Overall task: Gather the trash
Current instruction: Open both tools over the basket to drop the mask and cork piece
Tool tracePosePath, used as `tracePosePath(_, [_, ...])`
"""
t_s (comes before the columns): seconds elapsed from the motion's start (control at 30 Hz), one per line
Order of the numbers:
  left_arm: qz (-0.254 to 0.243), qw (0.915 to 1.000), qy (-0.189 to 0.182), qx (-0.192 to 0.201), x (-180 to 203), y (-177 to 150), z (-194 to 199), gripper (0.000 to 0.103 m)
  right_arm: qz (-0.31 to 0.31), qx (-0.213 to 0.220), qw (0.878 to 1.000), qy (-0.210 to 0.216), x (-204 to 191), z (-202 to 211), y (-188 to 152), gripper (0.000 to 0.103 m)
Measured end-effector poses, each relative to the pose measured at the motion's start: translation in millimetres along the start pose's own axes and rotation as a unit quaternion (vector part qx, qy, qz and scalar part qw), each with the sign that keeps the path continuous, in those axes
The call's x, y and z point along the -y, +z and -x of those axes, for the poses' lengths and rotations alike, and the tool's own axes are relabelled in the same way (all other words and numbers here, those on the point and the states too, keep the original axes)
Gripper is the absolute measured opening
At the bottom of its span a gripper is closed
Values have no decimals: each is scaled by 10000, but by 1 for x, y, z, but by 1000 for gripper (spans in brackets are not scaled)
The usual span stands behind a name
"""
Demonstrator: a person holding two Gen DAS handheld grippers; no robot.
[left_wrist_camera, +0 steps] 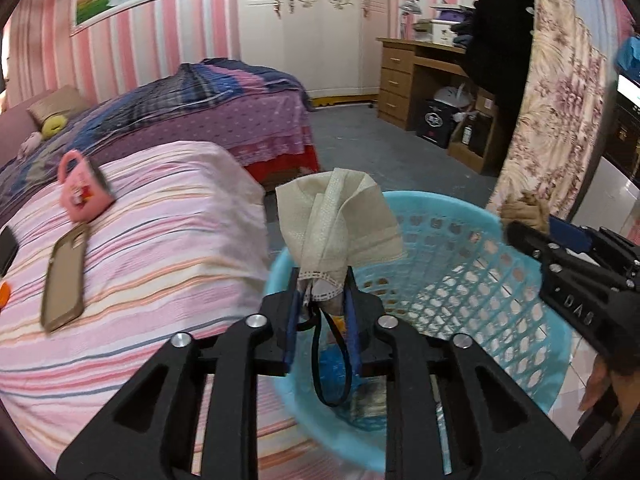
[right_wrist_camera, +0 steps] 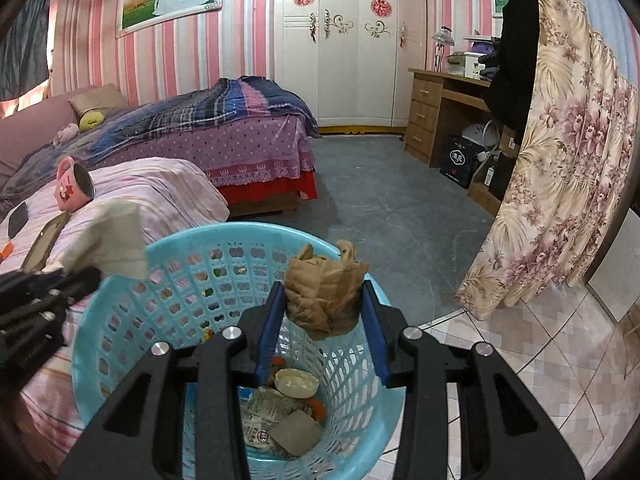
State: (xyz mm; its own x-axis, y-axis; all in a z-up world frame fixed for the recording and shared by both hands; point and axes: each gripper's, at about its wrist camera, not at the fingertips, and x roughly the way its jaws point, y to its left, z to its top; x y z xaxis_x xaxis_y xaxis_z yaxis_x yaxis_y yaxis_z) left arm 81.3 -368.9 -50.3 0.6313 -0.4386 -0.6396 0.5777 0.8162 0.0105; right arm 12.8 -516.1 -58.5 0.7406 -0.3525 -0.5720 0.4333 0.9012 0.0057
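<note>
Both claws over the trash basket

The left claw (left_wrist_camera: 322,280) pinches a cream tissue (left_wrist_camera: 340,220) and the right claw (right_wrist_camera: 324,304) pinches a crumpled brown paper (right_wrist_camera: 324,292), both held above the blue basket (right_wrist_camera: 120,280) beside the bed (left_wrist_camera: 160,240).

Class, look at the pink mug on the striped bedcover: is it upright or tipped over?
Tipped over. The pink mug lies on its side on the striped bedcover, its dark open mouth facing sideways.

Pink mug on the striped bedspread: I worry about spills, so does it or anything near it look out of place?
Yes. The pink mug lies tipped on its side on the striped bedspread, mouth open sideways; no spill is visible.
</note>
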Motion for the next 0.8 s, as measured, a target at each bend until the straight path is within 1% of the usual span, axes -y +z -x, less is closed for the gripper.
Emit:
tracePosePath(0.03, [-21,10000,-69,5,4,2,-1,25,-19,1,10000,1,1,0,0,39])
tracePosePath(0.07, [-43,9999,-97,15,7,4,-3,34,-27,-5,10000,2,0,-1,-1,39])
tracePosePath(0.1, [-72,9999,-101,46,9,4,-2,45,-38,-11,10000,2,1,-1,-1,39])
tracePosePath(0.13, [-115,9999,-40,116,10,5,-1,51,-45,-18,10000,-5,1,-1,-2,39])
tracePosePath(0.17, [-125,9998,-11,153,10,5,0,63,-46,-19,10000,-10,1,-1,-2,39])
tracePosePath(0.2, [-123,9997,11,209,8,5,3,71,-46,-21,10000,-14,1,-2,-2,39])
tracePosePath(0.23, [-109,9996,42,239,6,5,4,74,-44,-26,10000,-22,0,-2,-2,39])
tracePosePath(0.3, [-23,9995,133,296,-2,6,7,86,-62,-38,10000,-39,0,-2,-2,39])
tracePosePath(0.37, [160,9990,250,335,-16,7,10,92,-71,-42,10000,-51,-2,-3,0,39])
tracePosePath(0.5, [432,9978,383,334,-44,6,13,95,-54,-42,10000,-52,-3,-3,0,39])
tracePosePath(0.57, [528,9965,543,360,-56,3,15,97,-29,-58,10000,-72,-6,-5,-1,41])
tracePosePath(0.67, [652,9950,647,380,-71,-2,19,97,-28,-90,9999,-86,-10,-6,-1,43])
tracePosePath(0.7, [708,9946,664,370,-77,-4,20,97,-42,-91,9999,-82,-11,-6,-1,48])
tracePosePath(0.73, [743,9942,685,362,-83,-6,21,97,-46,-68,9999,-101,-13,-5,0,59])
tracePosePath(0.8, [774,9936,732,364,-91,-9,23,97,-37,-36,9999,-117,-17,-4,0,73])
